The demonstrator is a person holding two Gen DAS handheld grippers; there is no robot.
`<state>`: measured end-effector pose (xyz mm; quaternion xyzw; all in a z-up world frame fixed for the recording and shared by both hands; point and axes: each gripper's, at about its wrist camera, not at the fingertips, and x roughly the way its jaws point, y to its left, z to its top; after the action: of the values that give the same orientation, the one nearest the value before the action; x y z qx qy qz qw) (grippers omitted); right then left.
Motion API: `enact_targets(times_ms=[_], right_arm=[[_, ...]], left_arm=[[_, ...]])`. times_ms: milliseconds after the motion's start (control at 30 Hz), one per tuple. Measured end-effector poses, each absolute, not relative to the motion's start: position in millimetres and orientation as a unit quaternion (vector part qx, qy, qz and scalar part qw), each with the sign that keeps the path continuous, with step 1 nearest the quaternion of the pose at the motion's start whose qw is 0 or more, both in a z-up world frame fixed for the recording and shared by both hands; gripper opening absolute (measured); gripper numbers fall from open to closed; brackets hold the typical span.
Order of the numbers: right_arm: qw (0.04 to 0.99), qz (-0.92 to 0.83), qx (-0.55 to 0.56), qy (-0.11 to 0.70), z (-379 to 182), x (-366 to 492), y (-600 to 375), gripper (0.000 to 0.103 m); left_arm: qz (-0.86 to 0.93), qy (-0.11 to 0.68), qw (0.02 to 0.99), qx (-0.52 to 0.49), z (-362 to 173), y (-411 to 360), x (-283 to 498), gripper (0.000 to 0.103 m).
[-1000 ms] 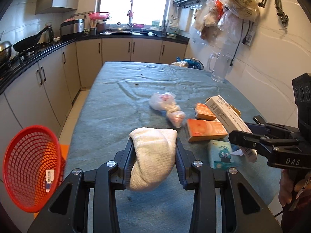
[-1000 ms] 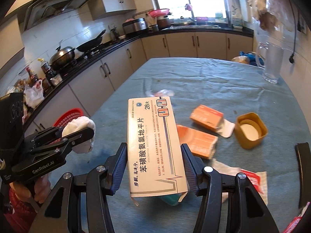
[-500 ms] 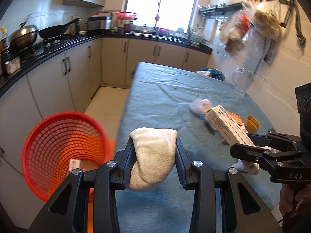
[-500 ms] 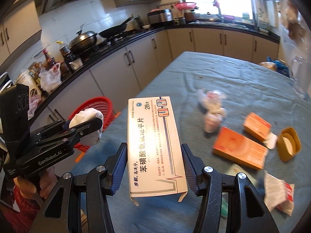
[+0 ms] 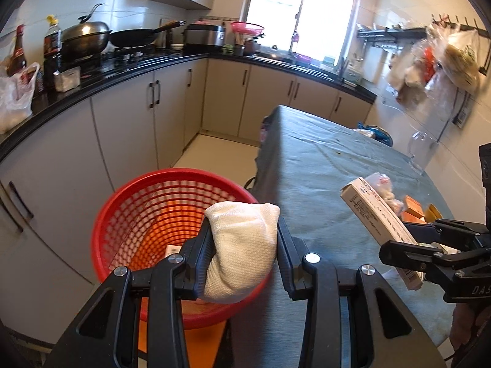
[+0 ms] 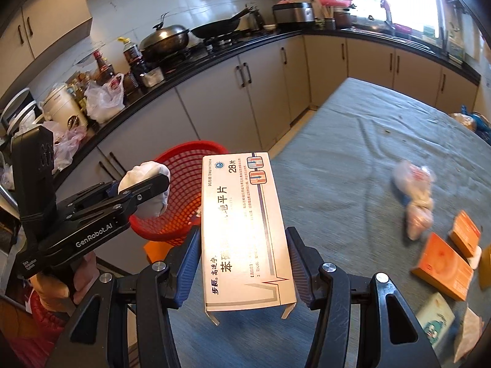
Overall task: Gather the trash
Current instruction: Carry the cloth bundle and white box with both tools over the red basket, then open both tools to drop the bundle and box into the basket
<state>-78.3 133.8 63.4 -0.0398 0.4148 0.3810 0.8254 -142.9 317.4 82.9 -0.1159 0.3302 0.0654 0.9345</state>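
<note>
My left gripper (image 5: 244, 245) is shut on a white knitted cloth wad (image 5: 242, 245) and holds it over the near rim of the red mesh basket (image 5: 147, 214), which stands on the floor left of the table. The basket holds a small white item. My right gripper (image 6: 242, 245) is shut on a white medicine box (image 6: 245, 230), held above the table's left edge. The basket (image 6: 181, 196) and the left gripper (image 6: 147, 187) with the cloth wad (image 6: 144, 171) show to the left in the right wrist view.
On the grey-clothed table (image 6: 353, 159) lie a knotted plastic bag (image 6: 414, 196), two orange boxes (image 6: 442, 263), a teal packet (image 6: 435, 319) and a wrapper. A glass jug (image 5: 420, 153) stands far right. Cabinets and a cluttered counter (image 5: 122, 67) run along the left.
Both grippers have swung left with their loads. The cloth wad went from over the table to over the basket rim; the medicine box moved toward the table's left edge.
</note>
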Motion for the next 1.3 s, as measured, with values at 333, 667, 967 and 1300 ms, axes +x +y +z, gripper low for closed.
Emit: enact_targets(times_ms=[333,667,967,1300], right_arm=[[0.808,0.403,-0.039,0.427,64,-73,175,0.059],[0.783,0.423,-0.021,0.456,54,-57,220,0.059],[0.757,0.426,0.003,0.495,31,-35,243,0.059],[0.744,0.428,0.028,0.513,21,-25,258,0.059]], left_arm=[[0.09,0.336,0.928,-0.136,72,349,-147,0.037],[0.102,0.348,0.919,-0.157,55,377,-146,0.037],[0.104,0.362,0.912,-0.162,42,388,-140,0.037],[0.1,0.371,0.909,-0.163,35,391,-131,0.037]])
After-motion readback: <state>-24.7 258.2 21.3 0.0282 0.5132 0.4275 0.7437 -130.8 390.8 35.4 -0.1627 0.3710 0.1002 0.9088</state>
